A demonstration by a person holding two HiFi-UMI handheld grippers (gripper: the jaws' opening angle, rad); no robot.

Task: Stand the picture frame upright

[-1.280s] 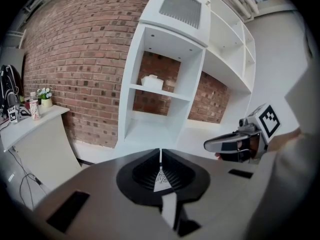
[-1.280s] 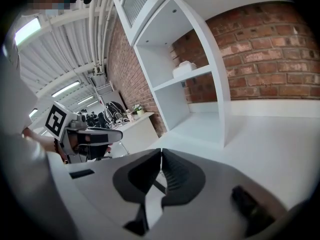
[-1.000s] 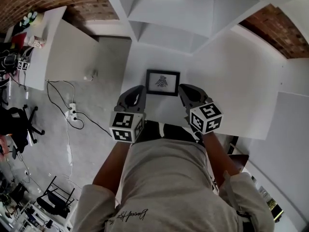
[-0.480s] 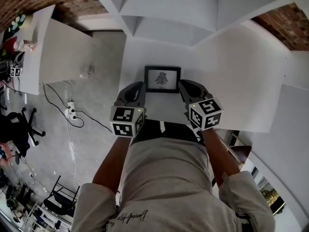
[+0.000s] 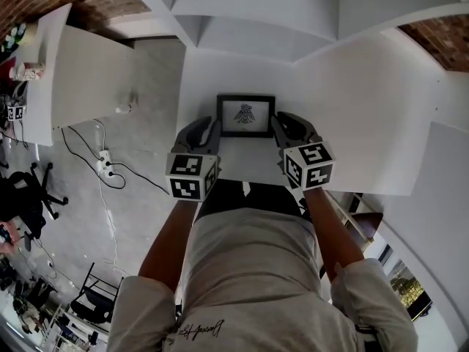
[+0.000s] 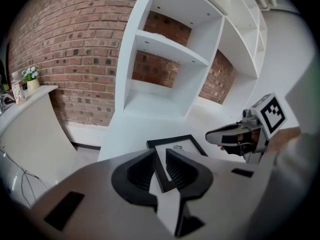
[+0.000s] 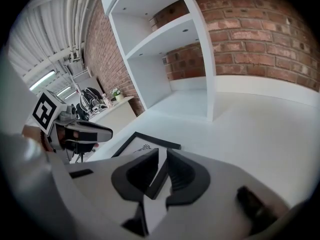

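A black picture frame [image 5: 245,115] with a small dark drawing lies flat on the white table [image 5: 352,123]. My left gripper [image 5: 211,128] is at its near left corner and my right gripper [image 5: 281,125] at its near right corner. In the left gripper view the jaws [image 6: 160,156] are opening, and the frame's left rail [image 6: 161,168] runs through the gap. In the right gripper view the jaws [image 7: 162,160] stand slightly apart over the frame's right rail [image 7: 156,179]. Each gripper shows in the other's view: the right gripper [image 6: 232,134] and the left gripper [image 7: 85,131].
A white open shelf unit [image 5: 242,20] stands at the table's far edge against a brick wall [image 6: 65,39]. Left of the table are a white desk [image 5: 80,72], floor cables with a power strip [image 5: 106,171] and an office chair [image 5: 29,189]. The person stands against the table's near edge.
Both grippers have moved forward from just short of the frame to its two near corners. The frame itself has kept its place on the table.
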